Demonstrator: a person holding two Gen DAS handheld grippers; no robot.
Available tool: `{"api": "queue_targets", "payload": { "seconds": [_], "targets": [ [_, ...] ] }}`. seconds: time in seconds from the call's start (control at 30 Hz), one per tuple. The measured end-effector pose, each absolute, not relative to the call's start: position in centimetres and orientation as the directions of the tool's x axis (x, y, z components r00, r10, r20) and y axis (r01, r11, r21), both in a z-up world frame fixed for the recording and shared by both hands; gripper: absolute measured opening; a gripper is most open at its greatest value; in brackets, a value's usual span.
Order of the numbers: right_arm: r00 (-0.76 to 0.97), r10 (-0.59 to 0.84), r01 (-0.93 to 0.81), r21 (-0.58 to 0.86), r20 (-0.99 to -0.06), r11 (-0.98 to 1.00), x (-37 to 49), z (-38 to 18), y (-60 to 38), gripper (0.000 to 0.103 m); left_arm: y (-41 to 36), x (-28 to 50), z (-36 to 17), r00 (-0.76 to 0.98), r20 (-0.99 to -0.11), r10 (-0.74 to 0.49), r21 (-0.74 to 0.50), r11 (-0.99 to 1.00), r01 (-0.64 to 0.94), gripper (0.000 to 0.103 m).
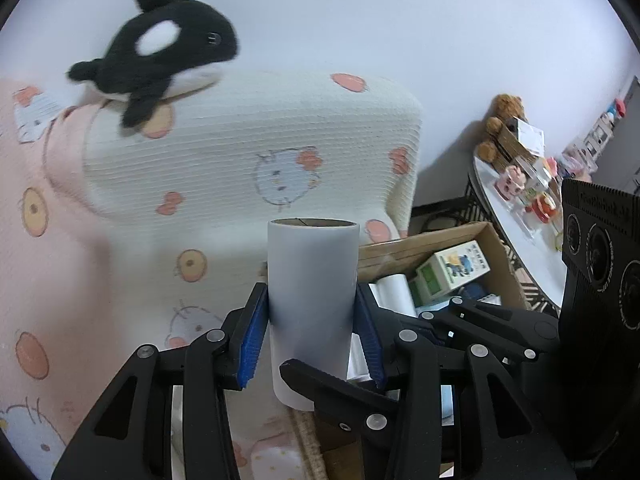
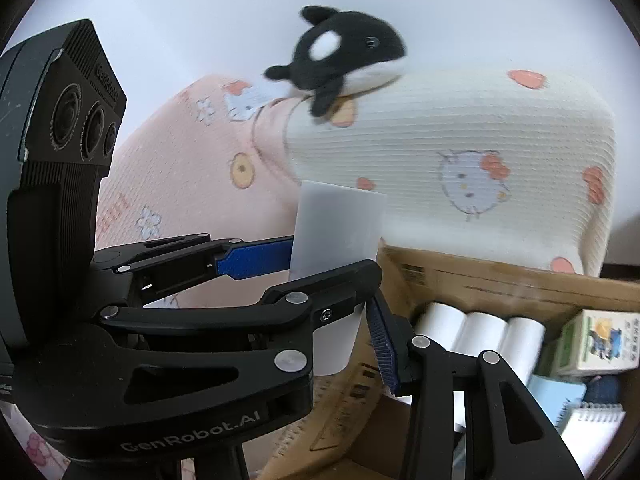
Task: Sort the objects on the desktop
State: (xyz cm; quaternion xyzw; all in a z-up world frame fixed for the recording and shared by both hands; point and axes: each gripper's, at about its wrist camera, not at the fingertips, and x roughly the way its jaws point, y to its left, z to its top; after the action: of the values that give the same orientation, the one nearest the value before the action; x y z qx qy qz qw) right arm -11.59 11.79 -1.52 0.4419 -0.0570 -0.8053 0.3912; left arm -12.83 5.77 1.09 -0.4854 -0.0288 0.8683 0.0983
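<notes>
orca plush [image 1: 160, 56]: black and white, lying on top edge of cream pillow, upper left
pillow [image 1: 256, 148]: cream ribbed, cat and peach print, upright behind roll; pink printed bedding [image 1: 52, 264] to its left
left tongs [image 1: 312, 336]: blue pads clamped on both sides of paper roll
paper roll [image 1: 312, 280]: white-grey cylinder, cardboard core visible at top, upright, held between both tools, above box's near edge
right tongs [image 2: 352, 316]: closed on lower part of same roll, one finger across roll's front, blue pad on far side
cardboard box [image 1: 440, 240]: open, right of roll, just below it
box contents: three white rolls [image 2: 480, 332] side by side, green-white carton [image 2: 600, 340], blue pad, spiral notebook [image 2: 592, 428]
counter [image 1: 520, 236]: white, round-edged, far right, cluttered with small packages
teddy bear [image 1: 504, 120]: brown, at counter's far end, by wall
</notes>
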Motion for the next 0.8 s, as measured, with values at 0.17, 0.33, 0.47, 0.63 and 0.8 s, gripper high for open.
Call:
{"api": "queue_targets", "payload": {
  "seconds": [0.17,0.33,0.47,0.63,0.8],
  "targets": [
    [-0.309,-0.635,0.544,0.416,-0.709,-0.729,-12.4,-2.1,13.7,0.041,8.2,-14.3,-0.1,-0.463,-0.858,0.224,-0.159,-0.971,-0.177,0.046],
    [-0.318,-0.599,0.516,0.397,-0.735,-0.760,-13.4,-2.8,15.5,0.041,10.4,-15.7,-1.1,-0.419,-0.872,0.251,-0.179,-0.962,-0.204,0.047],
    [-0.296,-0.589,0.493,0.408,-0.752,-0.769,-14.2,-4.1,16.9,0.041,11.5,-16.3,-2.7,-0.369,-0.889,0.270,-0.200,-0.955,-0.219,0.047],
    [-0.245,-0.544,0.464,0.395,-0.803,-0.793,-14.5,-7.1,17.5,0.041,12.2,-17.4,-6.4,-0.251,-0.914,0.318,-0.276,-0.942,-0.189,0.047],
    [-0.222,-0.536,0.437,0.409,-0.814,-0.801,-15.1,-8.4,18.3,0.041,12.7,-18.2,-7.7,-0.211,-0.918,0.337,-0.304,-0.937,-0.170,0.047]
  ]
}}
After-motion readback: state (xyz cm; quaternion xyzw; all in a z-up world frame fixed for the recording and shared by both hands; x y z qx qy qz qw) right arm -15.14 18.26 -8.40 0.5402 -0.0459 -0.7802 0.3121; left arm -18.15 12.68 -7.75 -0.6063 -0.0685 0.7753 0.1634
